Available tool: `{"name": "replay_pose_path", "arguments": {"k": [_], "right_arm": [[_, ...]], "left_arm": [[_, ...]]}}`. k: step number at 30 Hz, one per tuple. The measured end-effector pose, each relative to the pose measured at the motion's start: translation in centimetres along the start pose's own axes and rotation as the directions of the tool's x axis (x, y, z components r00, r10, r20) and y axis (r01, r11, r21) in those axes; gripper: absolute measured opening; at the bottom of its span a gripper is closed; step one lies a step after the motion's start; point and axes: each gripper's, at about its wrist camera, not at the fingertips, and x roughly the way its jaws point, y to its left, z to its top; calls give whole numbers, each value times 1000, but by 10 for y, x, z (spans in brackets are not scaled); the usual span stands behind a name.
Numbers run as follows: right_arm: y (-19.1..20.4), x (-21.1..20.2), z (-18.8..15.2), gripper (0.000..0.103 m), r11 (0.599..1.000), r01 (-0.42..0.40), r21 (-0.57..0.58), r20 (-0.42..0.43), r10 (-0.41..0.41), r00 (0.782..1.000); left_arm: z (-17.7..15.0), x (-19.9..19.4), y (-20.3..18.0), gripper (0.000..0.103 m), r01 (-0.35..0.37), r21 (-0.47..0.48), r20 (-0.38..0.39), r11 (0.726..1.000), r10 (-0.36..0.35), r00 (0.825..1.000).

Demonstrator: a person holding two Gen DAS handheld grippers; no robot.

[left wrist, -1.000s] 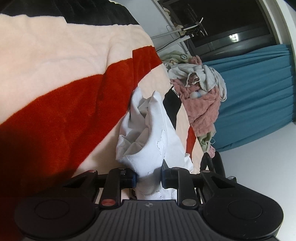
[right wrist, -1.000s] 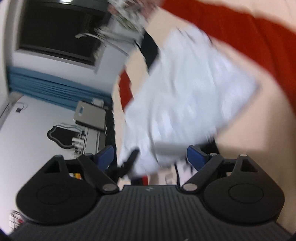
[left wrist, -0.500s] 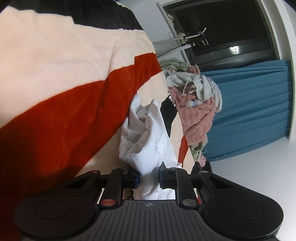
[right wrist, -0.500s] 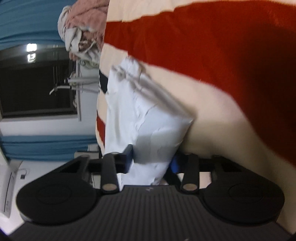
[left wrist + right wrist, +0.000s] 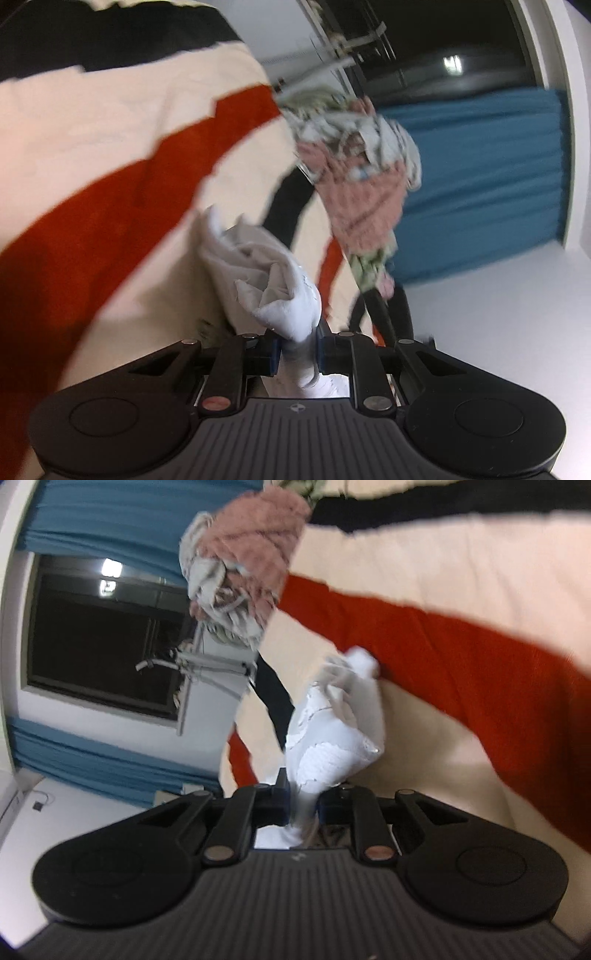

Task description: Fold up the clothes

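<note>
A white garment (image 5: 266, 280) hangs bunched over the striped blanket (image 5: 110, 147) in the left wrist view. My left gripper (image 5: 297, 354) is shut on its lower edge, with cloth squeezed between the blue pads. In the right wrist view the same white garment (image 5: 332, 738) rises crumpled from my right gripper (image 5: 303, 806). The right jaws are closing, and their pads pinch a fold of the white cloth. Both views are blurred by motion.
A cream, red and black blanket (image 5: 461, 609) covers the bed. A heap of pink and grey-white clothes (image 5: 362, 173) lies at its far end, the same heap of clothes (image 5: 243, 572) in the right wrist view. Behind are blue curtains (image 5: 480, 177), a dark window (image 5: 103, 638) and a metal rack (image 5: 199, 672).
The right gripper went from wide open around the white garment to pinched on a fold of it. Both grippers lifted, and the garment now hangs more bunched above the blanket.
</note>
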Motion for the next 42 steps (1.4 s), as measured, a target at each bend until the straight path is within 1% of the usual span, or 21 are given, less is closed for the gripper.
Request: {"name": "replay_pose_path", "arguments": {"k": [2, 5, 6, 10, 13, 15, 17, 20, 22, 23, 25, 27, 29, 30, 33, 34, 37, 38, 39, 40, 42], "right_arm": [[17, -21, 12, 17, 1000, 10, 11, 30, -10, 1000], [37, -46, 44, 17, 999, 7, -38, 73, -5, 997], [37, -49, 59, 17, 1000, 5, -19, 76, -4, 997], [34, -43, 129, 17, 999, 28, 23, 98, -30, 995], [39, -21, 192, 17, 997, 74, 17, 135, -76, 988], [58, -10, 229, 17, 992, 99, -78, 186, -83, 979], [76, -6, 261, 17, 988, 75, -133, 253, -40, 967], [90, 1, 287, 17, 963, 87, -256, 326, 1, 945], [80, 13, 290, 17, 925, 175, -336, 344, -53, 937], [76, 19, 292, 18, 901, 219, -374, 355, -80, 932], [40, 38, 287, 18, 893, 264, -364, 321, -145, 936], [-6, 57, 279, 18, 904, 298, -306, 244, -228, 943], [-51, 73, 262, 18, 904, 356, -236, 159, -325, 932], [-73, 80, 253, 18, 899, 387, -204, 114, -371, 922], [-86, 73, 231, 21, 899, 395, -188, 114, -380, 918], [-80, 69, 229, 21, 890, 413, -193, 112, -398, 911], [-57, 48, 220, 21, 871, 443, -215, 127, -424, 897], [-50, 41, 217, 22, 866, 449, -223, 135, -428, 893], [-41, 33, 215, 22, 865, 441, -241, 138, -419, 897], [-27, 22, 210, 22, 863, 428, -270, 145, -403, 904], [0, -1, 198, 22, 834, 426, -352, 183, -385, 905]], "left_arm": [[2, 7, -30, 19, -26, 38, -68, 999, 29, 997], [3, 33, -73, 19, -11, 58, -158, 998, 20, 987], [4, 49, -89, 19, -14, 85, -179, 996, 30, 983], [4, 133, -155, 19, -13, 215, -244, 976, 67, 967], [3, 199, -197, 19, -8, 284, -248, 959, 82, 965], [6, 238, -224, 19, 48, 304, -252, 951, 32, 967], [6, 264, -245, 19, 98, 310, -237, 946, -23, 971], [-7, 293, -260, 19, 158, 387, -210, 908, -80, 974], [-22, 308, -254, 19, 174, 477, -192, 862, -91, 977], [-32, 316, -241, 19, 153, 513, -193, 845, -61, 979], [-52, 333, -212, 19, 105, 580, -193, 808, 11, 981], [-68, 342, -172, 18, 53, 588, -225, 807, 101, 969], [-83, 347, -138, 18, 6, 600, -259, 800, 187, 948], [-88, 344, -129, 19, 3, 624, -260, 782, 204, 944], [-101, 327, -125, 24, 12, 696, -255, 718, 232, 939], [-104, 319, -128, 24, 16, 719, -253, 695, 239, 938], [-103, 285, -153, 27, 29, 762, -220, 647, 216, 951], [-102, 273, -162, 32, 32, 775, -209, 631, 207, 956], [-101, 262, -170, 39, 35, 788, -198, 615, 198, 960], [-101, 247, -180, 41, 46, 799, -190, 599, 180, 965], [-102, 217, -203, 49, 66, 823, -173, 564, 138, 975]]}}
